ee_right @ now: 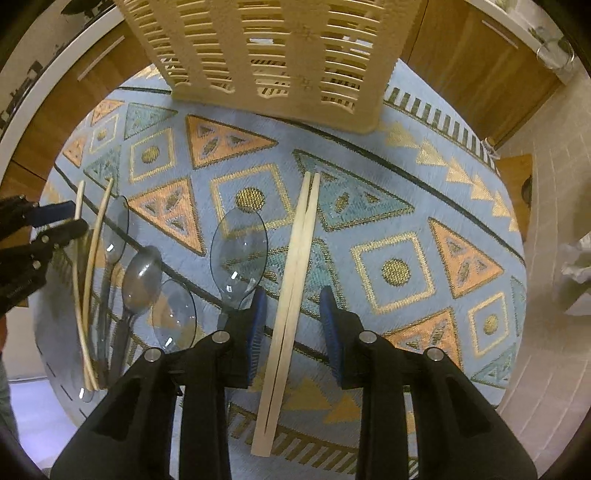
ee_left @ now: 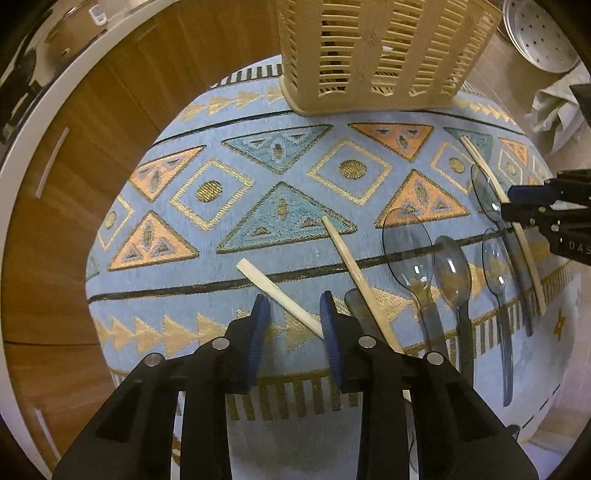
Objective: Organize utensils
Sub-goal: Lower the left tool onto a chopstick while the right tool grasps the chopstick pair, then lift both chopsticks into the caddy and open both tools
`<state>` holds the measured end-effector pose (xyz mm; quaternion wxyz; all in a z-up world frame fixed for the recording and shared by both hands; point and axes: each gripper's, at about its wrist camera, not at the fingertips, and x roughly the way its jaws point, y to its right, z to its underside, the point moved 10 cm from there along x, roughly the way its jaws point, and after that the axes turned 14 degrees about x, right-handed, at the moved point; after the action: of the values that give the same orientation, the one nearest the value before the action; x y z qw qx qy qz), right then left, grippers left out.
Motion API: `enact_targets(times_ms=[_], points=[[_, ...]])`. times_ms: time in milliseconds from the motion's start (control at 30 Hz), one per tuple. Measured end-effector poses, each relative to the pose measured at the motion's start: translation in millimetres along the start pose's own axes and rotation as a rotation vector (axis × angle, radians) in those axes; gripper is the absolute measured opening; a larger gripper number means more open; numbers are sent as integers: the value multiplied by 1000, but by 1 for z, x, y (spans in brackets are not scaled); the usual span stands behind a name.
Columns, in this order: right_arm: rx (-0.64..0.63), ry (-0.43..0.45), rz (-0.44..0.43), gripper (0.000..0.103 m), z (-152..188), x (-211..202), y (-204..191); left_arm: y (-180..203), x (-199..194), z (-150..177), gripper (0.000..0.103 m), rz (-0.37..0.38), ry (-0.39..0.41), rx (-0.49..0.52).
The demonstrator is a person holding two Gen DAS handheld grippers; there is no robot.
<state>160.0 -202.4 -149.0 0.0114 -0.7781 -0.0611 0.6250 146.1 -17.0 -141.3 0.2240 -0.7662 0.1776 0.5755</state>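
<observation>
A beige slatted utensil basket stands at the far side of the blue patterned tablecloth. My left gripper points down, open, with one loose chopstick lying between its fingers and untouched by the pads. A second chopstick runs just right of it. Several clear bluish plastic spoons lie in the middle. My right gripper is open and straddles a joined chopstick pair, with gaps on both sides.
Wooden cabinet doors ring the round table's far side. A perforated metal tray and a crumpled cloth lie beyond the right edge. Tiled floor shows to the right.
</observation>
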Motion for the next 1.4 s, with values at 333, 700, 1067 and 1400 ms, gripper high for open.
enact_targets(times_ms=[333, 700, 1067, 1400], points=[[52, -35, -60, 11, -2, -3, 15, 21, 0, -13, 9, 29, -17, 218], [26, -108, -63, 22, -21, -3, 20, 20, 0, -4, 15, 26, -98, 281], [21, -69, -3, 10, -23, -3, 11, 27, 1, -8, 4, 10, -113, 308], [-31, 120, -65, 10, -1, -51, -1, 11, -50, -30, 4, 37, 152, 131]])
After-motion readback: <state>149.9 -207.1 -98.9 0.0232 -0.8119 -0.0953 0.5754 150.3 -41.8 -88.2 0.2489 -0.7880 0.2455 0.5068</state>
